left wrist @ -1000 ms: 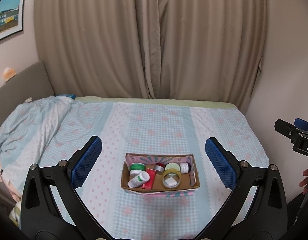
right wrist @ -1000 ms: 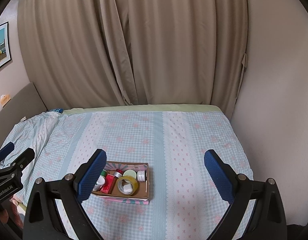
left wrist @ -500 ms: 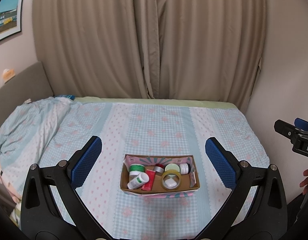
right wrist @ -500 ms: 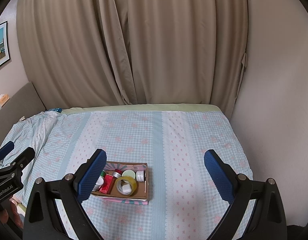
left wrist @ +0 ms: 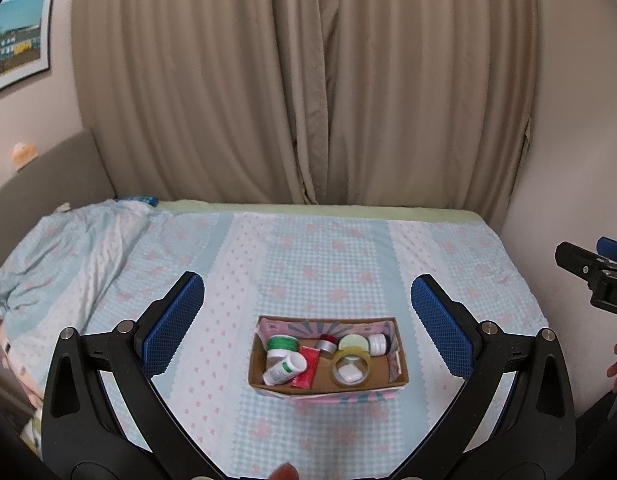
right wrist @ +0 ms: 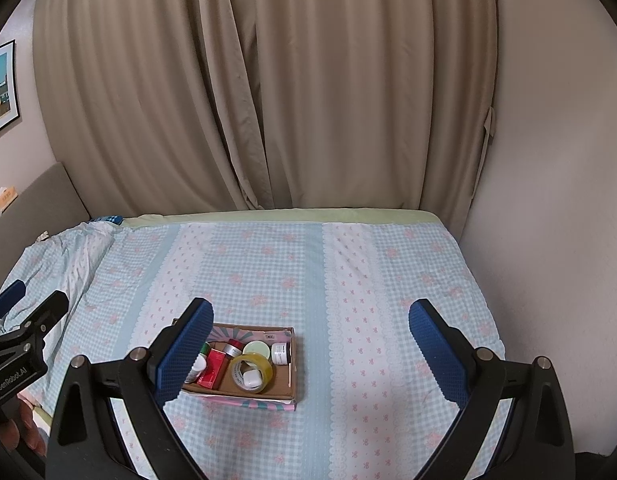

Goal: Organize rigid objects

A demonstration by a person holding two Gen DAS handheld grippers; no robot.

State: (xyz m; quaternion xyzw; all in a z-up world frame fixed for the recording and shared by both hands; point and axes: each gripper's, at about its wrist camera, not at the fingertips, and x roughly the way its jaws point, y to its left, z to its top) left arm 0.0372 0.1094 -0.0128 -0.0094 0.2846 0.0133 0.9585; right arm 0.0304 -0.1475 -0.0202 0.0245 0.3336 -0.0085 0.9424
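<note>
Cardboard box (left wrist: 328, 360), ahead between my left gripper (left wrist: 307, 322) fingers: light, stiff tape roll (left wrist: 351, 367); grasp rim. Both grippers, right gripper (right wrist: 310, 344) included, were wide open, empty.

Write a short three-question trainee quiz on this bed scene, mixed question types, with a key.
1. True or false: the left claw is shut on the tape roll.
2. Where does the small white object lie? A) inside the tape roll's ring B) on the bedsheet C) on the red box
3. Fill in: the cardboard box rests on the ____.

Key: 1 false, both claws, including the right claw, are open and empty; 2 A; 3 bedsheet.
</note>
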